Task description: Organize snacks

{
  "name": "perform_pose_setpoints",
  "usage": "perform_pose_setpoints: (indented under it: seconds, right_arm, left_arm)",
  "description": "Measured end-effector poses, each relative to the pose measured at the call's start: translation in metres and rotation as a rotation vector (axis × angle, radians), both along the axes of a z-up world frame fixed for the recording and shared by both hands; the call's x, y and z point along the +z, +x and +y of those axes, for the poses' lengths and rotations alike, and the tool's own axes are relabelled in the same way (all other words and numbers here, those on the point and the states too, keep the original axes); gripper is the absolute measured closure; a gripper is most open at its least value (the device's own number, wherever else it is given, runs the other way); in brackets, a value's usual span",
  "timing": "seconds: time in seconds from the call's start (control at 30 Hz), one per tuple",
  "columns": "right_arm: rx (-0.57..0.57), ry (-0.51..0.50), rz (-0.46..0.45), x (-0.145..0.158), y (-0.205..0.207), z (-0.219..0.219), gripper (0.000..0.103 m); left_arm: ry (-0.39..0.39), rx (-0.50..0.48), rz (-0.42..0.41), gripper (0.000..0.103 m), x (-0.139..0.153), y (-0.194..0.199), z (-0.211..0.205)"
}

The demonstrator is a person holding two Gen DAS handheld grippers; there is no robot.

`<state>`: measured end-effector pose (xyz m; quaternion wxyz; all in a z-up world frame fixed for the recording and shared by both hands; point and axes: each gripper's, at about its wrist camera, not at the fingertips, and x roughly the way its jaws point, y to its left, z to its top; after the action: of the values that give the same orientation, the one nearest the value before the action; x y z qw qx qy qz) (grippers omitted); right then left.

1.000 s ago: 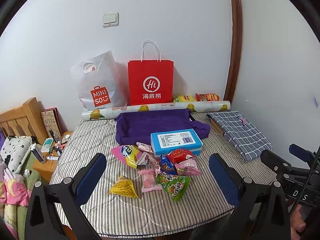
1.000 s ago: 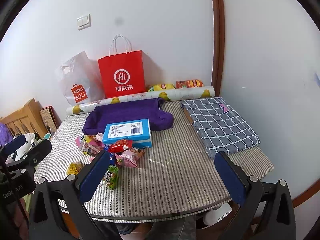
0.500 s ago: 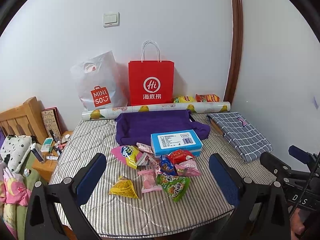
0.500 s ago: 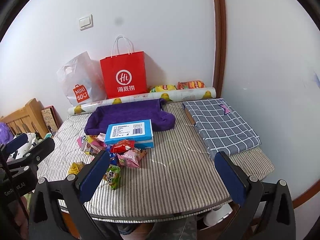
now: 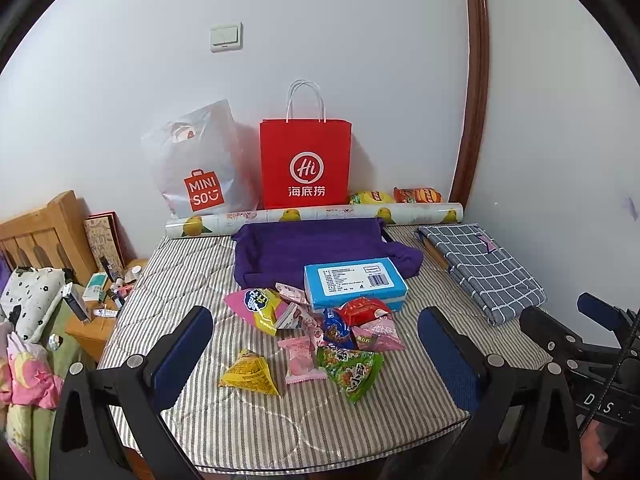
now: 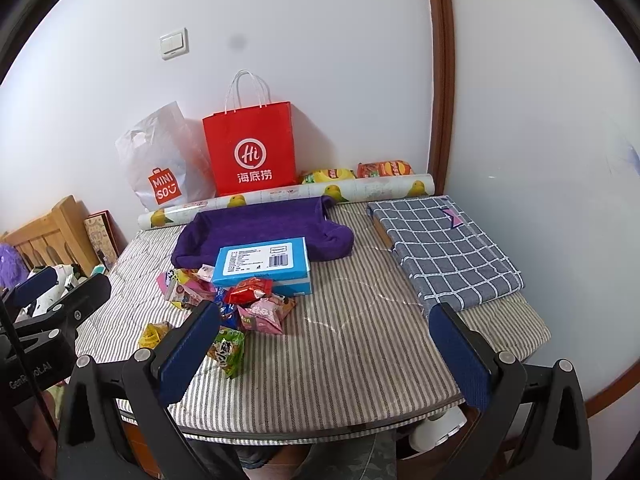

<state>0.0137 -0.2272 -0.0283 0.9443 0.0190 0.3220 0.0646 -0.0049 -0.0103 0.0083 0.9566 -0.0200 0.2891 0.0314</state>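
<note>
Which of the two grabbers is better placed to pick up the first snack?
Probably the left gripper: the snack pile lies straight ahead between its open jaws. From the right gripper, also open, the pile sits off to its left.

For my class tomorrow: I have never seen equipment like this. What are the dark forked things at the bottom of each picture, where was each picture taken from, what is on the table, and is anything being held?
A person holds a two-finger gripper in each hand; no robot arm is involved. Each gripper carries a fisheye camera looking forward along its fingers. One picture comes from the left gripper, the other from the right gripper. The blue-padded prongs are their fingers.

Both stand open and hold nothing.

On the striped table lies a loose pile of snack packets in front of a blue box, with a purple cloth behind and a folded checked cloth to the right. A red paper bag and a white plastic bag stand against the wall.
</note>
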Motion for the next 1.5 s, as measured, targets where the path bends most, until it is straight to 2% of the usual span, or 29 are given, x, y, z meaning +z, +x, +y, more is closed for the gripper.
perform_pose_setpoints:
  seconds: [1.5]
  right_arm:
    - [0.012, 0.013, -0.015, 0.0014, -0.0042, 0.0012, 0.0]
  left_arm:
    - [-0.017, 0.009, 0.01, 0.0, -0.0072, 0.0002, 0.0033]
